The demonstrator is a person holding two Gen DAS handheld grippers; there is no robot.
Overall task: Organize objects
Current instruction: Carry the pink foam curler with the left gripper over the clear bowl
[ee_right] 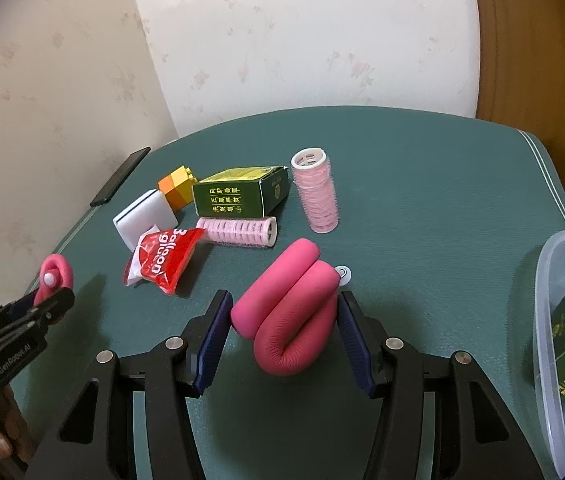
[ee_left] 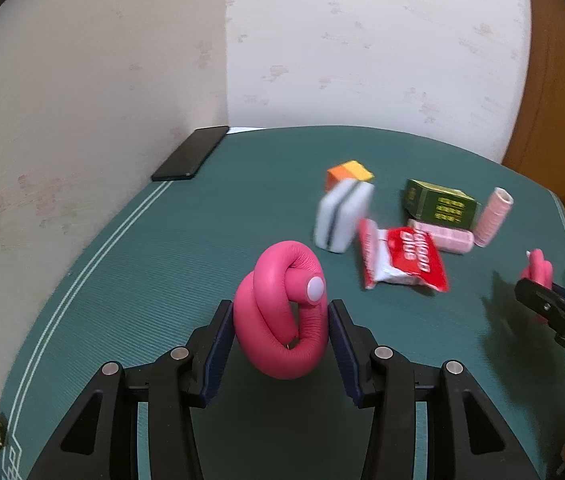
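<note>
Two claws tilt downward over the green counter (ee_right: 422, 184): left claw (ee_left: 282, 334) grasping a knotted pink foam roller (ee_left: 282, 320), right claw (ee_right: 284, 330) grasping a folded one (ee_right: 286, 312); bare mat ahead, clear tub (ee_right: 554, 320) at the right edge.

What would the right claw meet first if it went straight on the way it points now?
Probably the bare green mat. The right claw, shut on a folded pink foam roller, points down and ahead. The upright hair curler stands further on; depth is unclear.

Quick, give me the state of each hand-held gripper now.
Left hand-held gripper: shut on a knotted pink foam curler.
Right hand-held gripper: shut on a folded pink foam curler.
</note>
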